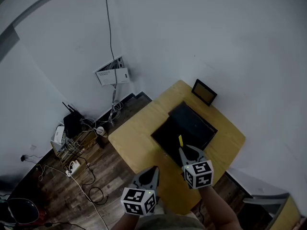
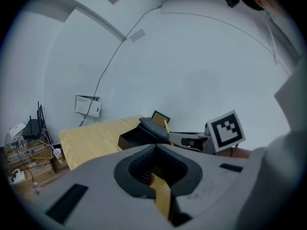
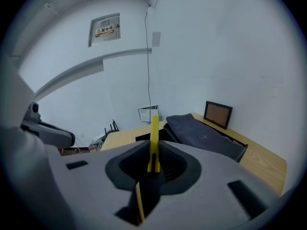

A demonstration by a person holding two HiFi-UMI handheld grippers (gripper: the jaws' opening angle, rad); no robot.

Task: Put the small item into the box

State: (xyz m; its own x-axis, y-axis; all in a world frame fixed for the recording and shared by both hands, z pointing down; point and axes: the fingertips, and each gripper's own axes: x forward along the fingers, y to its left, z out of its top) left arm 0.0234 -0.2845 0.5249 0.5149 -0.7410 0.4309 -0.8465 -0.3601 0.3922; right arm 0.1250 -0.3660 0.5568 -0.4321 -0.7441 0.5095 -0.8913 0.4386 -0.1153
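Observation:
A black box (image 1: 167, 137) lies open on the wooden table (image 1: 136, 131), its dark lid (image 1: 195, 122) tipped back on the far side. My right gripper (image 1: 185, 152) hovers over the box's near edge, shut on a small, thin yellow item (image 1: 181, 140). In the right gripper view that yellow item (image 3: 154, 131) stands upright between the jaws of the right gripper (image 3: 153, 146), with the box (image 3: 142, 139) and lid (image 3: 204, 135) just beyond. My left gripper (image 1: 152, 171) hangs at the table's near edge, jaws together, nothing in them. In its own view the left gripper (image 2: 156, 146) faces the box (image 2: 130, 139).
A small picture frame (image 1: 204, 92) stands at the table's far corner by the white wall. On the wooden floor to the left lie a router, cables and a power strip (image 1: 73, 128). A white wall box (image 1: 112, 72) hangs above them.

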